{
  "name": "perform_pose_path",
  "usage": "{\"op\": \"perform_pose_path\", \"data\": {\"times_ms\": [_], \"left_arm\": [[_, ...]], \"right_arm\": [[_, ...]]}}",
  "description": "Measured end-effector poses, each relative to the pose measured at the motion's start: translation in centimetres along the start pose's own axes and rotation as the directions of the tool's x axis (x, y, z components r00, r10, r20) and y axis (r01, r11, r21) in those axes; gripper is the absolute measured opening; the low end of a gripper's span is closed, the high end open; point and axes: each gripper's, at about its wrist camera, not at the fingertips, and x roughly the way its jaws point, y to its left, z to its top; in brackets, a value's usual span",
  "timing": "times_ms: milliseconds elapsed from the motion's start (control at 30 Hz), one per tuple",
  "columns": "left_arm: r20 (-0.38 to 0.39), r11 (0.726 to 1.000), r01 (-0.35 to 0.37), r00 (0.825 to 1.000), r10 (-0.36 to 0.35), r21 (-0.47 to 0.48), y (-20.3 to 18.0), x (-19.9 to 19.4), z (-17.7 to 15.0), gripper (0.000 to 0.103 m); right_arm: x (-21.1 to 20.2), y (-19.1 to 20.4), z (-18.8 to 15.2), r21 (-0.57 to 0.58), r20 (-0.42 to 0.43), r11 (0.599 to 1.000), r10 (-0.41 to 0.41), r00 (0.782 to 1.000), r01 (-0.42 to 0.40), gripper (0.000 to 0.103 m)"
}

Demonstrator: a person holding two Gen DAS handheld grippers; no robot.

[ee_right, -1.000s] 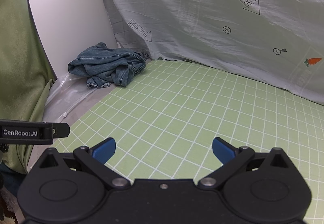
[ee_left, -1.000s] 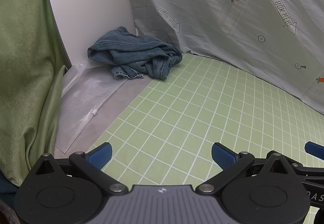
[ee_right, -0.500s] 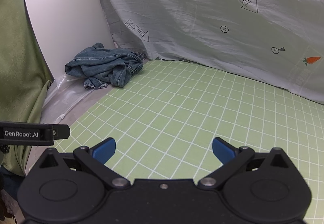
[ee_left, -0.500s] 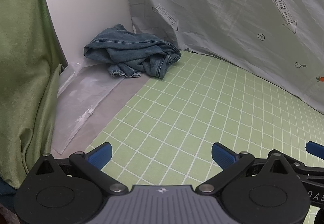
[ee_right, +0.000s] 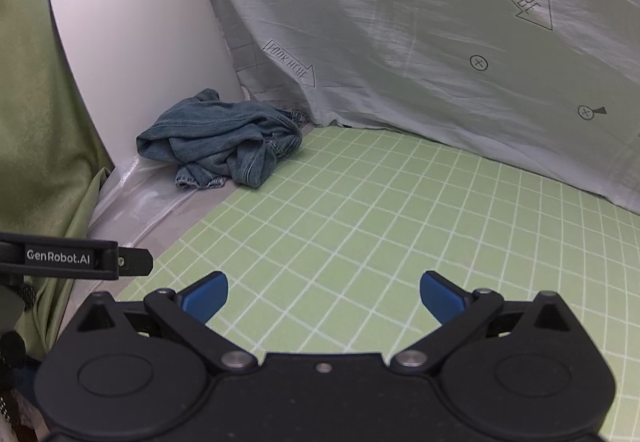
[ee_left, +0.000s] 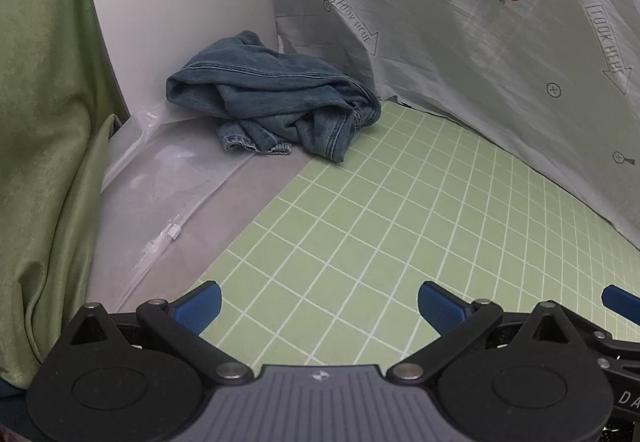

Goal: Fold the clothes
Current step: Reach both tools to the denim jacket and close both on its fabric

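Blue pads tip both grippers, and both sets of jaws are spread wide with nothing between them. The left gripper (ee_left: 319,306) hangs over the near part of the green grid mat (ee_left: 400,210), its pads apart with only mat squares showing in the gap. The right gripper (ee_right: 323,296) is held the same way above the mat, gripping nothing, with the left gripper's black side bar just off its left flank.

The task's garment, a crumpled pile of blue denim clothing (ee_left: 276,106), lies at the far left corner of the mat, well apart from both grippers. Part of the pile rests on the mat's corner and part spills off onto a clear plastic bag (ee_left: 160,186) beside the mat's left edge. Behind the denim stands a white panel (ee_left: 176,2), which the pile appears to touch.

A grey printed sheet (ee_left: 460,42) with carrots and arrows closes the mat's far edge, and a green curtain (ee_left: 44,122) hangs beyond the plastic on the left. Between the grippers and the denim, the mat lies open and flat.
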Motion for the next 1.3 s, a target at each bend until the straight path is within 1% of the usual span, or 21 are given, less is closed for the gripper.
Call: {"op": "perform_pose_path", "data": {"times_ms": [167, 300, 367, 467, 567, 700, 767, 800, 867, 933, 967, 1000, 1033, 1067, 1100, 1133, 1167, 1233, 1300], "left_arm": [[-0.025, 0.999, -0.032, 0.999, 0.032, -0.024, 2.1, 3.8, 3.8, 0.103], [-0.040, 0.996, -0.052, 0.998, 0.049, -0.066, 4.3, 7.6, 7.5, 0.100], [-0.047, 0.994, -0.051, 0.998, 0.046, -0.097, 5.6, 9.7, 9.6, 0.094], [-0.052, 0.988, -0.047, 0.998, 0.040, -0.145, 7.5, 13.3, 12.9, 0.090], [-0.053, 0.981, -0.064, 0.997, 0.055, -0.186, 9.1, 17.1, 16.2, 0.086], [-0.066, 0.962, -0.066, 0.997, 0.051, -0.266, 11.4, 22.0, 19.5, 0.081], [-0.075, 0.950, -0.060, 0.996, 0.039, -0.306, 12.3, 24.0, 20.4, 0.074], [-0.074, 0.944, -0.050, 0.997, 0.027, -0.327, 12.7, 24.7, 20.6, 0.073], [-0.065, 0.928, -0.018, 0.998, -0.007, -0.371, 13.3, 25.9, 20.9, 0.066], [-0.032, 0.914, 0.028, 0.998, -0.045, -0.404, 13.6, 26.0, 20.9, 0.057], [-0.027, 0.916, 0.027, 0.999, -0.041, -0.401, 13.5, 26.0, 20.9, 0.054], [-0.023, 0.920, 0.026, 0.999, -0.038, -0.392, 13.3, 25.9, 20.9, 0.051], [-0.014, 0.924, 0.020, 1.000, -0.028, -0.383, 13.1, 25.7, 20.8, 0.044], [-0.009, 0.925, 0.013, 1.000, -0.017, -0.379, 13.0, 25.4, 20.7, 0.040], [-0.005, 0.927, 0.007, 1.000, -0.009, -0.375, 12.9, 25.1, 20.7, 0.031], [-0.001, 0.929, 0.001, 1.000, -0.002, -0.370, 12.8, 24.7, 20.7, 0.025], [0.003, 0.931, 0.002, 1.000, -0.001, -0.365, 12.7, 24.3, 20.6, 0.022], [0.009, 0.936, 0.003, 1.000, 0.000, -0.353, 12.4, 23.3, 20.5, 0.021], [0.011, 0.943, 0.004, 1.000, 0.000, -0.332, 11.8, 22.2, 20.3, 0.020]], "right_arm": [[4.6, 0.3, 2.9, -0.017, -0.023, 1.000, 0.006, 1.000, -0.006, 0.103], [9.8, 0.6, 5.9, -0.037, -0.037, 0.999, -0.025, 0.999, 0.024, 0.103], [12.8, 0.7, 7.6, -0.042, -0.047, 0.999, -0.036, 0.998, 0.034, 0.103], [17.4, 0.4, 10.2, -0.010, -0.056, 0.999, -0.035, 0.998, 0.034, 0.103], [22.5, 0.1, 12.6, 0.034, -0.068, 0.999, -0.021, 0.997, 0.023, 0.098], [29.1, 0.4, 14.7, 0.076, -0.111, 0.997, 0.036, 0.993, -0.027, 0.093], [32.1, 1.0, 15.3, 0.074, -0.131, 0.995, 0.073, 0.989, -0.064, 0.093], [33.4, 1.5, 15.5, 0.067, -0.139, 0.994, 0.093, 0.986, -0.084, 0.093], [35.4, 2.1, 15.8, 0.070, -0.155, 0.991, 0.125, 0.980, -0.115, 0.093], [36.8, 2.3, 16.0, 0.101, -0.165, 0.983, 0.172, 0.971, -0.156, 0.093], [37.4, 2.2, 16.0, 0.124, -0.166, 0.976, 0.201, 0.965, -0.182, 0.091], [37.6, 2.1, 15.9, 0.153, -0.163, 0.964, 0.240, 0.957, -0.215, 0.075], [37.7, 1.9, 15.6, 0.181, -0.165, 0.953, 0.273, 0.948, -0.243, 0.057], [37.7, 1.8, 15.4, 0.205, -0.166, 0.941, 0.303, 0.938, -0.268, 0.052], [36.7, 1.6, 15.0, 0.190, -0.160, 0.946, 0.292, 0.943, -0.261, 0.034], [35.7, 1.4, 14.7, 0.176, -0.155, 0.951, 0.280, 0.947, -0.253, 0.023], [34.6, 1.2, 14.3, 0.161, -0.149, 0.956, 0.269, 0.951, -0.245, 0.022], [32.6, 0.8, 13.5, 0.131, -0.137, 0.965, 0.246, 0.959, -0.229, 0.018], [30.5, 0.4, 12.7, 0.102, -0.125, 0.972, 0.224, 0.967, -0.212, 0.017]]}}
